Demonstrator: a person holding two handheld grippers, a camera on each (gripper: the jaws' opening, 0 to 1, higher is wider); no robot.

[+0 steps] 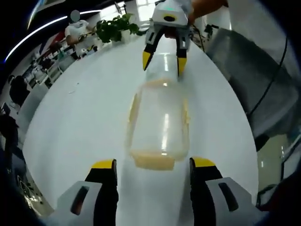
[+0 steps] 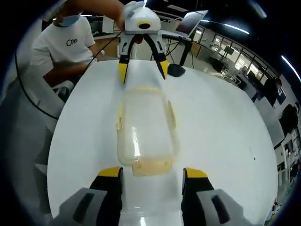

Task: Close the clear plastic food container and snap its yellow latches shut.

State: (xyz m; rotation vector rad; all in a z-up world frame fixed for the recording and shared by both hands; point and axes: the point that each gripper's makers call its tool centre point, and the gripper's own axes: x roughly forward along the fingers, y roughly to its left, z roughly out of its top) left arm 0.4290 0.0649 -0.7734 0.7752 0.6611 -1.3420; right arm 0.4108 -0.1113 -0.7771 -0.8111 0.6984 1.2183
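A clear plastic food container (image 1: 160,125) is seen lying on a white table (image 1: 80,122), lengthwise between the two grippers, which face each other across it. In the left gripper view, the left gripper (image 1: 153,165) is held with its yellow-tipped jaws spread wide apart, and nothing is gripped between them; the container's near end is found just ahead of the jaw tips, centred in the gap. A yellow latch (image 1: 154,161) at that near end is seen flared outward, close to the jaw tips, though contact cannot be judged. Further yellow latches are made out along the container's long sides. At the far end, the right gripper (image 1: 162,60) is seen with its jaws parted, one tip to each side of the container's far end.

In the right gripper view, the right gripper (image 2: 153,172) is likewise held open, its jaws empty, and the container (image 2: 143,127) lies straight ahead of it, its near latch (image 2: 151,166) set between the jaw tips. Beyond the container, the left gripper (image 2: 142,69) is seen with jaws apart. A person in a white shirt (image 2: 63,42) is seated at the table, beyond and to the left of the jaws. A potted plant (image 1: 115,27) is seen at the table's far edge in the left gripper view.
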